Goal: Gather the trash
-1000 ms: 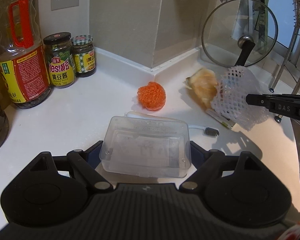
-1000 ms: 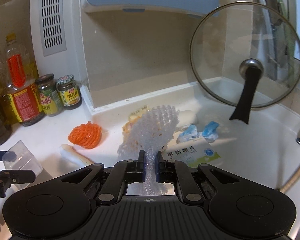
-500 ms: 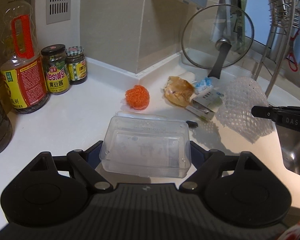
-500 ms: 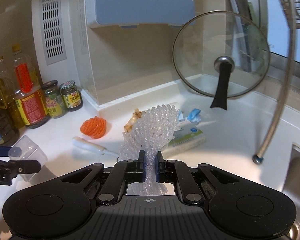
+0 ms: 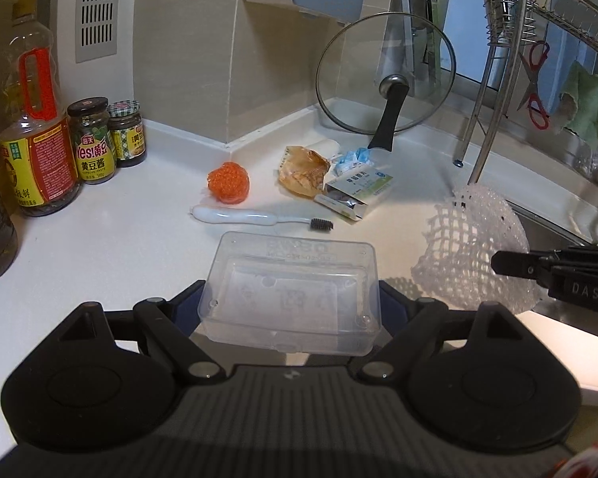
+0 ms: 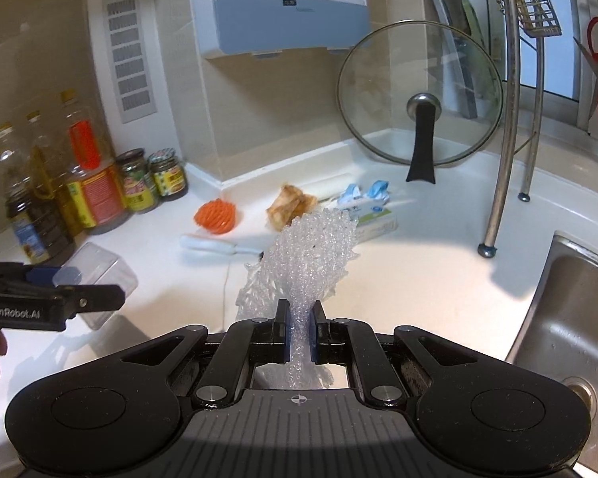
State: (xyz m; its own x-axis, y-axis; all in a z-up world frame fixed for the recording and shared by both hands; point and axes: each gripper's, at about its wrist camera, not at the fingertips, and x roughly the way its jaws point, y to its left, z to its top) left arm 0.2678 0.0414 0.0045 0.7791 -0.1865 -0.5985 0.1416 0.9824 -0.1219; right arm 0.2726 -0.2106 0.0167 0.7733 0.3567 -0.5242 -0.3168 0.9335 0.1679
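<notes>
My left gripper (image 5: 291, 302) is shut on a clear plastic box (image 5: 291, 290), held above the white counter; the box also shows at the left of the right wrist view (image 6: 99, 275). My right gripper (image 6: 299, 330) is shut on a white foam fruit net (image 6: 311, 247), lifted off the counter; the net also shows at the right of the left wrist view (image 5: 474, 255). On the counter lie an orange foam net (image 5: 228, 181), a white toothbrush (image 5: 255, 217), a brown wrapper (image 5: 303, 167), a small medicine carton (image 5: 358, 187) and blue-white wrappers (image 5: 353, 157).
Oil bottles (image 5: 36, 143) and sauce jars (image 5: 93, 139) stand at the back left. A glass pot lid (image 5: 386, 79) leans in the corner. A metal dish rack leg (image 6: 506, 119) and a steel sink (image 6: 570, 326) are on the right.
Both grippers have pulled back and up from the corner. The foam net has moved right and nearer with my right gripper; the trash pile looks farther away.
</notes>
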